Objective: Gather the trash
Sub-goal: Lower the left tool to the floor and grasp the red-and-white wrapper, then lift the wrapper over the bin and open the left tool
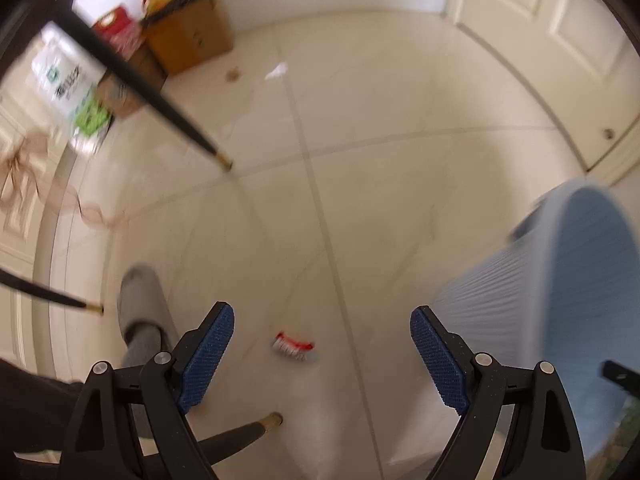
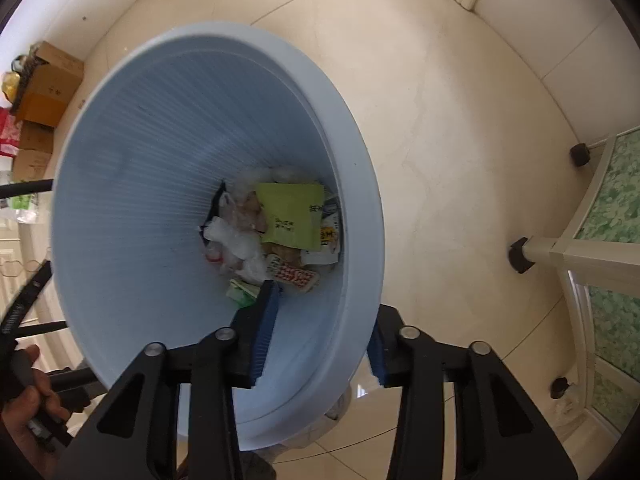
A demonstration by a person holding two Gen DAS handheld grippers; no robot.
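My left gripper (image 1: 322, 354) is open and empty above the tiled floor. A red and white wrapper (image 1: 294, 346) lies on the floor between its fingers, below them. A scrap of white paper (image 1: 277, 71) lies farther off near the boxes. My right gripper (image 2: 320, 328) is shut on the near wall of a light blue trash bin (image 2: 132, 200), one finger inside and one outside. The bin is tilted toward the camera and holds several wrappers, a green packet (image 2: 292, 216) and crumpled plastic. The bin also shows at the right of the left wrist view (image 1: 568, 280).
Black chair legs with brass tips (image 1: 224, 162) stand at the left and near bottom. A foot in a grey slipper (image 1: 140, 304) is beside the left finger. Cardboard boxes (image 1: 188, 36) sit by the far wall. A cream table frame with green glass (image 2: 600, 216) stands right.
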